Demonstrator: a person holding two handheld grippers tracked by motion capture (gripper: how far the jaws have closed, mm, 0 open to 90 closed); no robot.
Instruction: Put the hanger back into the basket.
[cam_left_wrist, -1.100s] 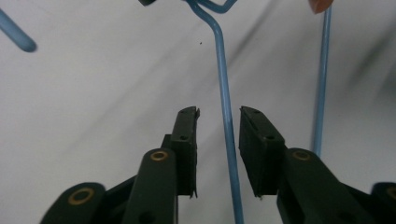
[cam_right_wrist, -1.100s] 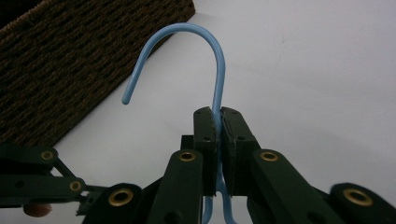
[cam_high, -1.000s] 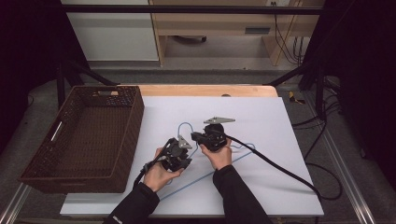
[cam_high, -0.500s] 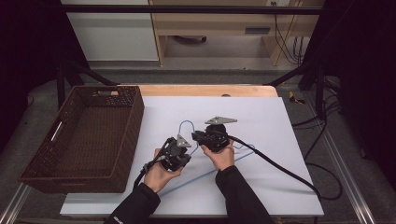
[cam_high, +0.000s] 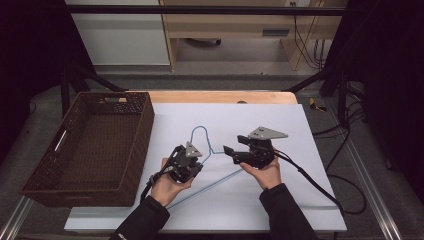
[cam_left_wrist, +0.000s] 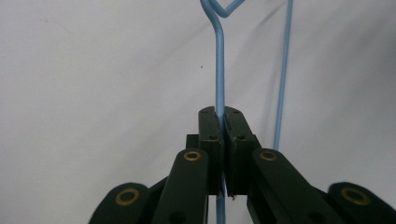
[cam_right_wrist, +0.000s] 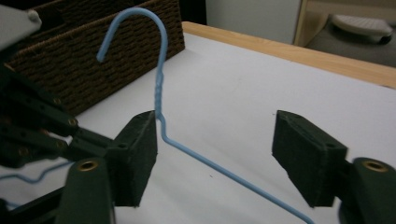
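White tabletop (cam_high: 260, 120) carries a brown wicker basket (cam_high: 90, 145) at its left; in the high view a blue wire hanger (cam_high: 202, 137) lies beside it between both hands. Compared with a second ago, the right gripper (cam_high: 230, 151) has drawn slightly away from the left gripper (cam_high: 192, 162).

Left gripper view: jaws clenched on the hanger's wire.

Right gripper view: jaws spread wide, released, straddling the hanger's shoulder just below the twisted neck, probably lining up a second grasp.
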